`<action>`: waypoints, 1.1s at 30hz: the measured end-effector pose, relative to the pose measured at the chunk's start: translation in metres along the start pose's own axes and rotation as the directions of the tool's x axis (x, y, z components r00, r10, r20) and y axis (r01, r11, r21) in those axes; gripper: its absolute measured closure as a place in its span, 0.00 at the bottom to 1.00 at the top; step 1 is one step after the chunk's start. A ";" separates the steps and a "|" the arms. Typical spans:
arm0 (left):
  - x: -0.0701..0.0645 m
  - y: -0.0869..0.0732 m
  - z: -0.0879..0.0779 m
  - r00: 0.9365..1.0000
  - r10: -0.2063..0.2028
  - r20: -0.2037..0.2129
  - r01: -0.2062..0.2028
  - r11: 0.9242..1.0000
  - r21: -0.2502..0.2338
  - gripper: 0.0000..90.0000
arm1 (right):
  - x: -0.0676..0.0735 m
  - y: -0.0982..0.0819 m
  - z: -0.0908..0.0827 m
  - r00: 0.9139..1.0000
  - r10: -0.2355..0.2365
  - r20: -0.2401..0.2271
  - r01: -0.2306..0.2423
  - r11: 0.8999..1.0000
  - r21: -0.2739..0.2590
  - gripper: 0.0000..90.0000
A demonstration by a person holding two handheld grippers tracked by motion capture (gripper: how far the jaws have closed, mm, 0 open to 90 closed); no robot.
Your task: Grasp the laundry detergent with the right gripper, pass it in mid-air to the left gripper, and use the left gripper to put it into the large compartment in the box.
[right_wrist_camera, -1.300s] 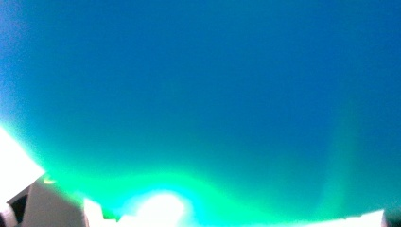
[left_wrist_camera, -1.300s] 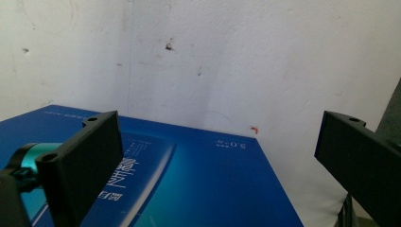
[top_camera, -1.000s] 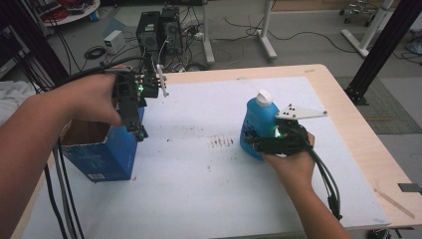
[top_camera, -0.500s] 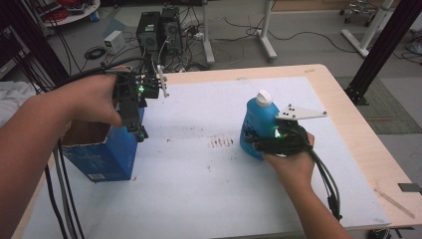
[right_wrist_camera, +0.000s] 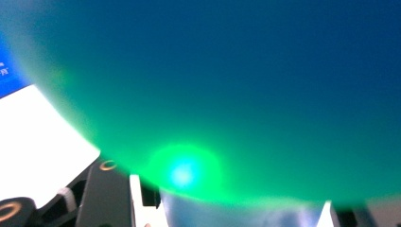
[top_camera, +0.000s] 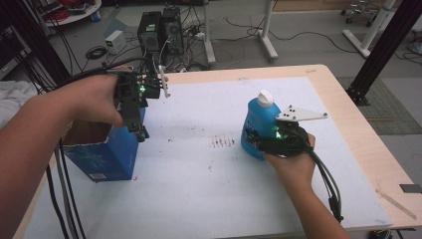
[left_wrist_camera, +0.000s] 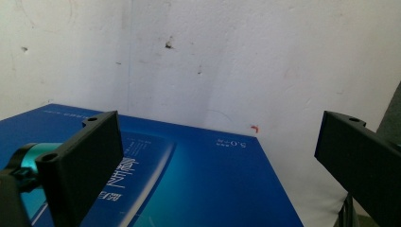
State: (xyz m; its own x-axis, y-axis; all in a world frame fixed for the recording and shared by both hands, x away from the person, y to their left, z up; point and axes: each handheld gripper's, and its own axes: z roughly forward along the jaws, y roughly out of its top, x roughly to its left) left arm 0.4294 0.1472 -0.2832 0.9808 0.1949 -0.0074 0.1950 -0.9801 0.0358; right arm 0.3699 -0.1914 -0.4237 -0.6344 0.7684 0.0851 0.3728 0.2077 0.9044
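Right gripper: jaws just closing, now clamped around upright blue detergent bottle with white cap, on white table cover. Left gripper: spread wide, gripping nothing, poised directly over open blue box.

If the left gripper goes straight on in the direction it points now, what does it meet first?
Most likely the blue box. The left gripper points down, its jaws wide apart above the box's side, with the white table cover beyond. Depth is unclear, so it may pass the box's edge and meet the cover.
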 end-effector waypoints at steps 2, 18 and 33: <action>0.000 0.000 0.000 1.000 -0.002 0.000 0.002 1.000 -0.001 0.02 | 0.001 0.000 0.000 1.000 -0.006 0.005 0.006 1.000 0.000 0.47; -0.005 0.007 -0.004 1.000 0.017 -0.003 -0.017 1.000 0.005 0.02 | 0.001 0.009 -0.011 0.999 -0.019 -0.032 0.018 0.999 -0.032 0.51; -0.017 0.020 -0.022 0.998 0.056 -0.007 -0.056 0.998 -0.002 0.02 | 0.011 0.055 -0.031 0.969 -0.155 -0.190 0.150 0.988 -0.043 0.51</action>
State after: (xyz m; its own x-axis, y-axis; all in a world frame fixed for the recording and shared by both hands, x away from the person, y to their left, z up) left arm 0.4166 0.1255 -0.2600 0.9902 0.1399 0.0011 0.1397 -0.9894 0.0386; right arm 0.3627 -0.1907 -0.3605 -0.8017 0.5973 0.0217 0.2443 0.2942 0.9240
